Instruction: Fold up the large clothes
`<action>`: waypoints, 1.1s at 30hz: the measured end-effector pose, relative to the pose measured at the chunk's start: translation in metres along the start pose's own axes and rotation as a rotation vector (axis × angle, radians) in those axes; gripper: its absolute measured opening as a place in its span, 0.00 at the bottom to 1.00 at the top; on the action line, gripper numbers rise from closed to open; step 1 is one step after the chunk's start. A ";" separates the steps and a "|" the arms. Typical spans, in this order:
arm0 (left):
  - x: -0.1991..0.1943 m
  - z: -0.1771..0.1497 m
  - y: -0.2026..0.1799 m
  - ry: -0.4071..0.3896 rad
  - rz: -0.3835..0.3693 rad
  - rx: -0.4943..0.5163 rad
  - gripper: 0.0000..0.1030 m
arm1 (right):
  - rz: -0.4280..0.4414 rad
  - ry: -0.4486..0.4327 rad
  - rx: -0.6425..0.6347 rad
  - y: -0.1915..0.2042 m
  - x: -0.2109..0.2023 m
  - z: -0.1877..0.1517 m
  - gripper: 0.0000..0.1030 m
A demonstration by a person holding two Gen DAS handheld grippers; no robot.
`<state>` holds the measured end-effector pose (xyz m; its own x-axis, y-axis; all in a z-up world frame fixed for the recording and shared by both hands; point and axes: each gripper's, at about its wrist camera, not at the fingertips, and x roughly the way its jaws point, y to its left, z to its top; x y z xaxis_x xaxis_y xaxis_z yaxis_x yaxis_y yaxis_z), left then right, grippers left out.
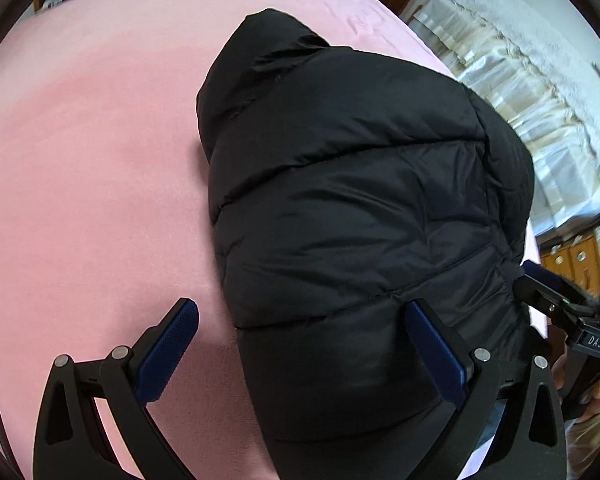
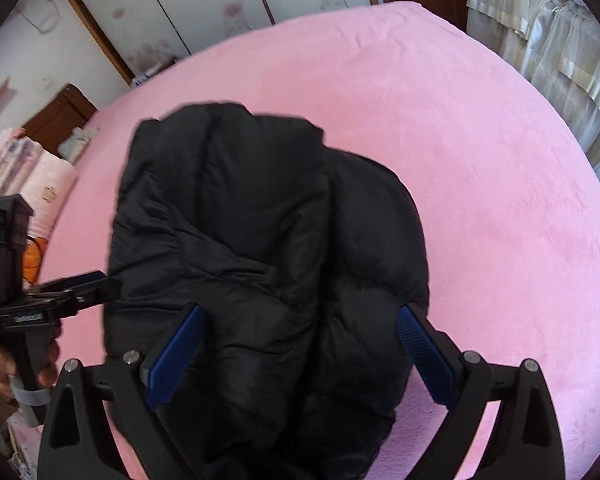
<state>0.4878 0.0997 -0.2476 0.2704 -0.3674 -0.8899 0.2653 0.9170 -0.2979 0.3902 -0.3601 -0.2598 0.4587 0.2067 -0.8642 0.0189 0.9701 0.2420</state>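
Note:
A black puffer jacket (image 1: 360,208) lies folded into a bulky bundle on the pink bed sheet (image 1: 92,168). My left gripper (image 1: 306,332) stands open over its near left edge, one blue pad above the sheet and the other above the jacket. In the right wrist view the jacket (image 2: 260,232) fills the middle, and my right gripper (image 2: 300,340) is open wide above its near end without pressing on it. Each gripper shows in the other's view: the right gripper (image 1: 540,284) at the jacket's right edge, the left gripper (image 2: 100,282) at its left edge, held by a hand (image 2: 0,372).
The pink sheet (image 2: 480,200) spreads wide around the jacket. Pale curtains (image 1: 532,92) hang to the right of the bed. A wardrobe with flowered doors (image 2: 204,12) stands beyond it. A patterned pink quilt (image 2: 40,184) lies at the left.

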 end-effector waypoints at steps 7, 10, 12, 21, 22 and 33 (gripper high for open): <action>0.012 0.001 -0.003 0.024 -0.011 -0.016 0.99 | -0.031 0.010 0.029 -0.011 0.003 -0.003 0.94; 0.024 0.001 0.005 0.044 -0.050 -0.061 1.00 | -0.026 0.032 0.058 -0.021 0.014 -0.004 0.96; 0.036 0.000 0.010 0.062 -0.083 -0.091 1.00 | -0.016 0.056 0.085 -0.030 0.023 -0.006 1.00; 0.065 0.002 0.022 0.123 -0.186 -0.165 1.00 | 0.291 0.174 0.364 -0.096 0.070 -0.025 1.00; 0.068 0.003 0.022 0.127 -0.197 -0.164 1.00 | 0.327 0.193 0.386 -0.101 0.076 -0.027 1.00; 0.095 -0.001 0.048 0.202 -0.344 -0.221 1.00 | 0.600 0.307 0.489 -0.115 0.117 -0.043 1.00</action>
<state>0.5249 0.1085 -0.3471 0.0089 -0.6390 -0.7691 0.0987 0.7660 -0.6353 0.4035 -0.4420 -0.4078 0.2523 0.7651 -0.5924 0.2652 0.5341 0.8027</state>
